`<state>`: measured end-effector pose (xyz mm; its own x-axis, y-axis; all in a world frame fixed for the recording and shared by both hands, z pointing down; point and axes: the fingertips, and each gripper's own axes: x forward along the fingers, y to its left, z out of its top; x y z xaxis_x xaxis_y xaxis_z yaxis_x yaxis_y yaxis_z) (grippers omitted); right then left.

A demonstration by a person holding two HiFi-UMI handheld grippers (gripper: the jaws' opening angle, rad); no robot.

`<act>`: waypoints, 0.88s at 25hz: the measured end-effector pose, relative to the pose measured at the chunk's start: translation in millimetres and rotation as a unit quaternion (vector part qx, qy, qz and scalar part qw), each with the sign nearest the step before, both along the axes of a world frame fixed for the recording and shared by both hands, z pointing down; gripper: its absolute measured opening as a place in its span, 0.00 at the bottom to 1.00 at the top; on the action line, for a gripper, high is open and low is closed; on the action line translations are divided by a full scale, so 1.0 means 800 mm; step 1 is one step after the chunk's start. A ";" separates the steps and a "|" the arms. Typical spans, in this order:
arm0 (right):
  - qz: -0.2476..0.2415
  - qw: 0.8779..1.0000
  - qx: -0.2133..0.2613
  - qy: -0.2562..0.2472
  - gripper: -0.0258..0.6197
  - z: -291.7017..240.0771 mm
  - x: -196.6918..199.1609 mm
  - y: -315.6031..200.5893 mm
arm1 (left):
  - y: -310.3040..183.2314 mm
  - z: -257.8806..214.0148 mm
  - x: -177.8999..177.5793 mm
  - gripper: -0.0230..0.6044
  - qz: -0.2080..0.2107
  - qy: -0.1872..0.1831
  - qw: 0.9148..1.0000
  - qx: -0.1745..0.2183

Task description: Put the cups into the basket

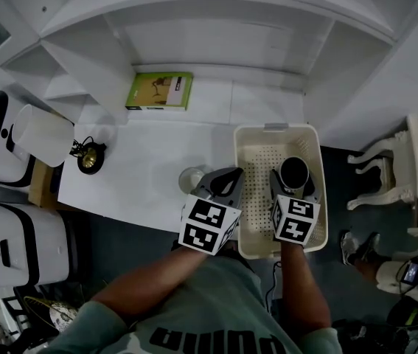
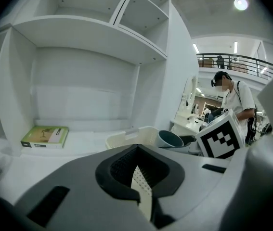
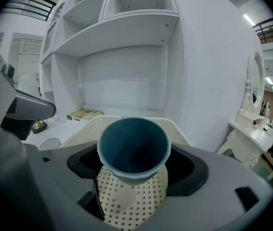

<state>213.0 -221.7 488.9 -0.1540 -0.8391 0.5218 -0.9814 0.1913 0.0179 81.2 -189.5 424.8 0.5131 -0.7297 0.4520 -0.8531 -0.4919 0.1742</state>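
A dark blue cup (image 1: 294, 173) hangs upright over the cream perforated basket (image 1: 255, 161), which stands on the right end of the white table. My right gripper (image 1: 295, 181) is shut on that blue cup (image 3: 134, 148), with the basket's floor (image 3: 126, 201) below it. A pale cup (image 1: 192, 178) stands on the table just left of the basket. My left gripper (image 1: 225, 177) is between this pale cup and the basket's left rim, its jaws shut on nothing, with only a thin slit between them. In the left gripper view, basket (image 2: 126, 138) and blue cup (image 2: 170, 139) lie ahead.
A green book (image 1: 158, 91) lies at the back of the table under the white shelves. A brass object (image 1: 91, 157) and a white cylinder (image 1: 43, 135) are at the left edge. White furniture (image 1: 385, 175) stands on the floor at right.
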 end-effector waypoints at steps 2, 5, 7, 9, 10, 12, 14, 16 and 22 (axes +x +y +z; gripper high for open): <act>0.009 1.000 -0.005 -0.001 0.64 0.012 0.008 -0.005 | -0.001 0.002 0.001 0.05 -0.001 0.002 1.000 -0.003; 0.023 1.000 -0.013 -0.003 0.64 0.027 0.018 -0.010 | 0.000 0.006 0.000 0.05 -0.002 0.002 1.000 -0.007; 0.029 0.999 -0.017 -0.001 0.64 0.035 0.021 -0.012 | 0.000 0.009 -0.001 0.05 -0.002 0.001 1.000 -0.011; 0.034 0.999 -0.023 0.003 0.64 0.044 0.024 -0.013 | -0.001 0.011 -0.001 0.05 -0.002 0.000 1.000 -0.013; 0.036 0.999 -0.027 0.004 0.64 0.048 0.026 -0.013 | -0.002 0.012 -0.001 0.05 -0.003 0.000 1.000 -0.014; 0.039 0.999 -0.036 0.005 0.64 0.058 0.029 -0.013 | -0.003 0.013 0.001 0.05 -0.003 0.001 1.000 -0.015; 0.042 0.998 -0.045 0.005 0.64 0.067 0.031 -0.014 | -0.005 0.014 0.003 0.05 -0.002 0.001 1.000 -0.016; 0.045 0.998 -0.052 0.006 0.64 0.074 0.035 -0.014 | -0.007 0.014 0.005 0.05 -0.001 0.002 1.000 -0.017; 0.047 0.997 -0.061 0.014 0.64 0.086 0.040 -0.014 | -0.008 0.017 0.006 0.05 0.000 0.006 1.000 -0.021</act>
